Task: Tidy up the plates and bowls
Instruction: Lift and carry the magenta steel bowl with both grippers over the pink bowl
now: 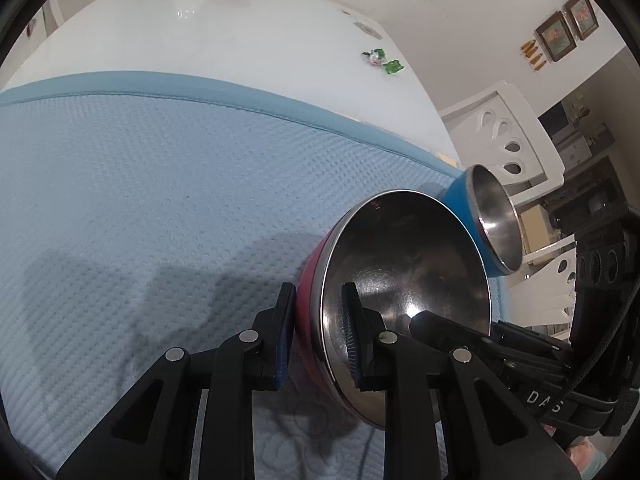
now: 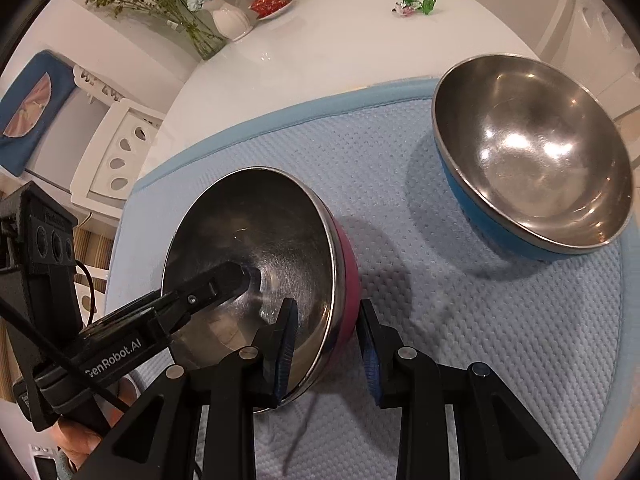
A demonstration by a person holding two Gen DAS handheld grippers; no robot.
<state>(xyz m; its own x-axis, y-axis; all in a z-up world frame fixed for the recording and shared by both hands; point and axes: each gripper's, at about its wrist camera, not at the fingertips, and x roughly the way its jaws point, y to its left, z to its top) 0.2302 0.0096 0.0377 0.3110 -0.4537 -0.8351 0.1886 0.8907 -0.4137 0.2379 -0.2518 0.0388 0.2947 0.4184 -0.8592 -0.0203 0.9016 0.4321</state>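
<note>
Red bowl (image 1: 316, 300), blue bowl (image 2: 480, 200)

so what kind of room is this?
Probably a home dining area: a white table with a flower vase, white dining chairs beside it, framed pictures on the wall.

A red-sided stainless steel bowl (image 2: 256, 240) sits tilted on the blue mat, near an upright blue-sided stainless steel bowl (image 2: 532, 156).

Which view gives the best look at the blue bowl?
The right wrist view: the blue bowl sits whole and upright on the mat, interior and rim visible. The left wrist view shows the bowl edge-on at the frame's right, behind the red bowl.
</note>
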